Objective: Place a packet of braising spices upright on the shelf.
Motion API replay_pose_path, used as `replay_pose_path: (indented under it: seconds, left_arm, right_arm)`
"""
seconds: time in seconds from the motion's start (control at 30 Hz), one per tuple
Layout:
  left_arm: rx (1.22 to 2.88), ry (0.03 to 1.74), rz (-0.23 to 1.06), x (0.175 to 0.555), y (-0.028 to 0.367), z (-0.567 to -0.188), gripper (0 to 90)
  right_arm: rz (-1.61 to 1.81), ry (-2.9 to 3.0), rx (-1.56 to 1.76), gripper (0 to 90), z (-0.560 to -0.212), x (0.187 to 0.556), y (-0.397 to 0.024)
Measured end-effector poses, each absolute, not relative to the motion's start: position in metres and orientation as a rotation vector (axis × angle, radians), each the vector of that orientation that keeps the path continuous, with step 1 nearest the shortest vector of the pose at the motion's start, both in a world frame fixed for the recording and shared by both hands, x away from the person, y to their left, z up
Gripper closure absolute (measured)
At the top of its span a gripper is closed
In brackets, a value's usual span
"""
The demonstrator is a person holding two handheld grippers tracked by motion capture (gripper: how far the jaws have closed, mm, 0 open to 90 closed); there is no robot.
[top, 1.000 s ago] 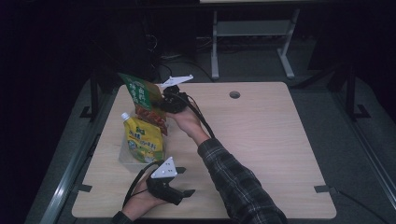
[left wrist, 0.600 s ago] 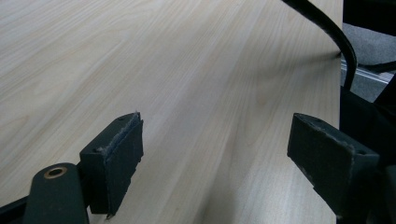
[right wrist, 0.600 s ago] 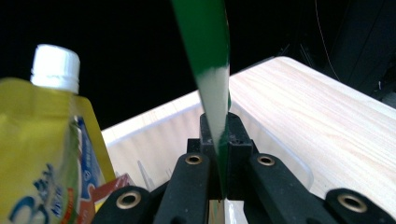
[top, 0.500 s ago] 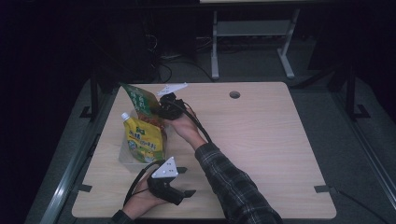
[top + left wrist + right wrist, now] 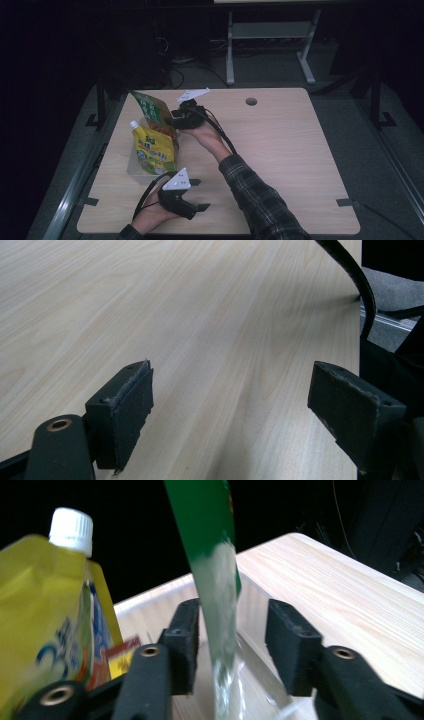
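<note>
- Green pouch is standing in the clear bin, between the right gripper's jaws, which have just been opening and are no longer pressing it.
- Placing seems done; withdrawing remains.
- Its long axis is running upward, top leaning away from the yellow pouch.
- Left gripper is resting wide, holding nothing.

No word, brand or number can be read: the yellow spouted pouch carries blurred blue characters and a red-and-yellow patch, and the green pouch just behind it bears print too small to make out in the high view.
</note>
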State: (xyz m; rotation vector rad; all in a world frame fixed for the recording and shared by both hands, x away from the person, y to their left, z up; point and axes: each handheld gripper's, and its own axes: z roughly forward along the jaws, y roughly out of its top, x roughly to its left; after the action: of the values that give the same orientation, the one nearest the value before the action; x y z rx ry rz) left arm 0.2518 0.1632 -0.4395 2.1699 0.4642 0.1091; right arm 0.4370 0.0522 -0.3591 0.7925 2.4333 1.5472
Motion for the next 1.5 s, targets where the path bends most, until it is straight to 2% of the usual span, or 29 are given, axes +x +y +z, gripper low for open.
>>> replay_pose_path:
  seconds: [0.1, 0.63, 0.83, 1.2, 1.5]
  left_arm:
    - [2.172, 0.460, 0.112, 0.252, 0.163, -0.439, 17.6]
    - [2.186, 0.461, 0.116, 0.252, 0.162, -0.440, 17.6]
    - [2.190, 0.473, 0.109, 0.252, 0.162, -0.441, 17.6]
    - [2.197, 0.483, 0.113, 0.252, 0.161, -0.442, 17.6]
    - [2.211, 0.484, 0.116, 0.253, 0.161, -0.444, 17.6]
  right_arm:
    - [1.513, 2.439, 0.790, 47.9, -0.358, 0.430, 0.035]
    - [1.418, 2.403, 0.860, 39.8, -0.370, 0.388, -0.064]
    - [1.352, 2.439, 0.851, 31.9, -0.384, 0.364, -0.098]
    - [1.263, 2.482, 0.924, 26.9, -0.410, 0.319, -0.154]
    - [1.197, 2.485, 0.979, 22.4, -0.432, 0.286, -0.184]
